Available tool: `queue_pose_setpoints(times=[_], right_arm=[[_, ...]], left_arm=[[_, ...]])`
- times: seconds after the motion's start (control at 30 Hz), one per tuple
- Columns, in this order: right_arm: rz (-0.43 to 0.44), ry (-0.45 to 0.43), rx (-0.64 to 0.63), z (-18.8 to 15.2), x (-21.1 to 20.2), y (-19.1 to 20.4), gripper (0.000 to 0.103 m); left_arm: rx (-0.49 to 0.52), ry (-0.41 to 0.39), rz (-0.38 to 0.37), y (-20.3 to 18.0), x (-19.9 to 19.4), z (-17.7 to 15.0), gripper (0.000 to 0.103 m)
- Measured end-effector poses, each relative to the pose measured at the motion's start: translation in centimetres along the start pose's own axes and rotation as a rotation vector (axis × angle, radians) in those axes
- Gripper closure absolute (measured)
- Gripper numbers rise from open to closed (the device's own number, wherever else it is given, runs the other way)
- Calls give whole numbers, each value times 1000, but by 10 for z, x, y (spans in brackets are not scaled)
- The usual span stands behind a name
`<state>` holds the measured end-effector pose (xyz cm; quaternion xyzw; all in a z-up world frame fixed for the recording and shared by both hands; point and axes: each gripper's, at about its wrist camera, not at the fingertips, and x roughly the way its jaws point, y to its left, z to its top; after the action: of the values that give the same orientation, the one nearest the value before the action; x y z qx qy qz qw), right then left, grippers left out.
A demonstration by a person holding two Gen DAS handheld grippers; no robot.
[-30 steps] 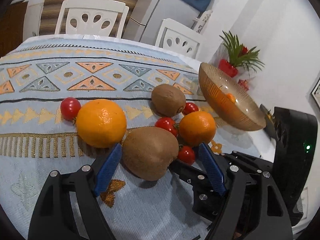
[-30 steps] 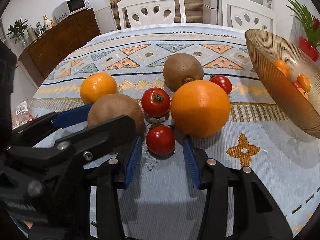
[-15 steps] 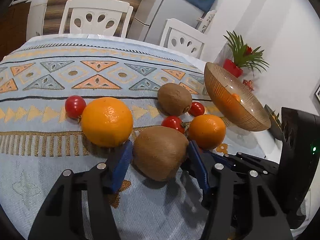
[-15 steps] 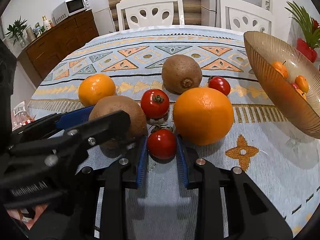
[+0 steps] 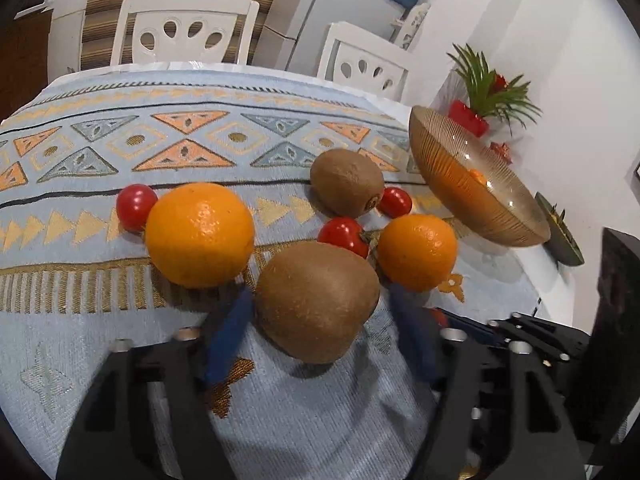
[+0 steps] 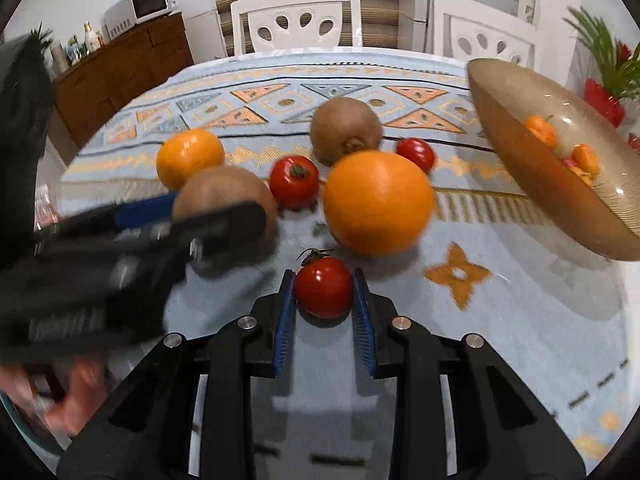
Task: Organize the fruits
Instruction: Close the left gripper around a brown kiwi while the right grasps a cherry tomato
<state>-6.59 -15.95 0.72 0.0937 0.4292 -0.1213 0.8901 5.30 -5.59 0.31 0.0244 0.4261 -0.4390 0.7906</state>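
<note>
Gripping a cherry tomato [image 6: 324, 287] just before the large orange [image 6: 378, 202], right gripper [image 6: 324, 312] jaws were clamped; left gripper [image 5: 320, 320] jaws, just reopening slightly, flanked the near kiwi [image 5: 316, 300]; contact unclear

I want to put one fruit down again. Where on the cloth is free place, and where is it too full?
Free: the patterned tablecloth beyond the fruit toward the white chairs, and the patch near the orange star motif below the bowl. Crowded: the cluster around both kiwis and oranges.

The left claw [image 6: 216, 224] is motion-blurred and hides part of a kiwi [image 6: 208, 192]. Small fruits in the bowl [image 6: 516, 168] are too blurred to identify.
</note>
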Motion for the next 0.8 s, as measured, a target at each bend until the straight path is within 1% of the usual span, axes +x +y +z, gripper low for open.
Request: queue_pose_setpoints(times=[0.07,0.13,0.2,0.4,0.5,0.57,0.67,0.73,0.8], right_arm=[[16,-9,13,-6,-4,-8,74],[64,-22,48,-11,-5,-17,74],[81,-34,63,-11,-7,-20,74],[111,-69,39,-11,-12,-15,74],[120,-92,27,-12,-17,-14,74],[127,-108,32,-12,-20,-15,74],[139,-135,62,-12,-25,-21,74],[145,-151,89,-12,-28,-27,74],[161,-154,125,-12,-31,-35,74]], left_arm=[[12,-1,4,-2,-1,0,42],[4,-1,-4,0,-2,0,42],[-7,-4,-14,2,-4,-1,42],[-2,-104,-60,1,-29,-4,42],[-52,-131,-97,11,-35,-4,42],[-97,-129,-116,19,-34,-3,42],[-120,-130,-111,22,-33,-3,42],[-112,-127,-98,19,-33,-3,42],[-92,-127,-69,13,-34,-3,42]])
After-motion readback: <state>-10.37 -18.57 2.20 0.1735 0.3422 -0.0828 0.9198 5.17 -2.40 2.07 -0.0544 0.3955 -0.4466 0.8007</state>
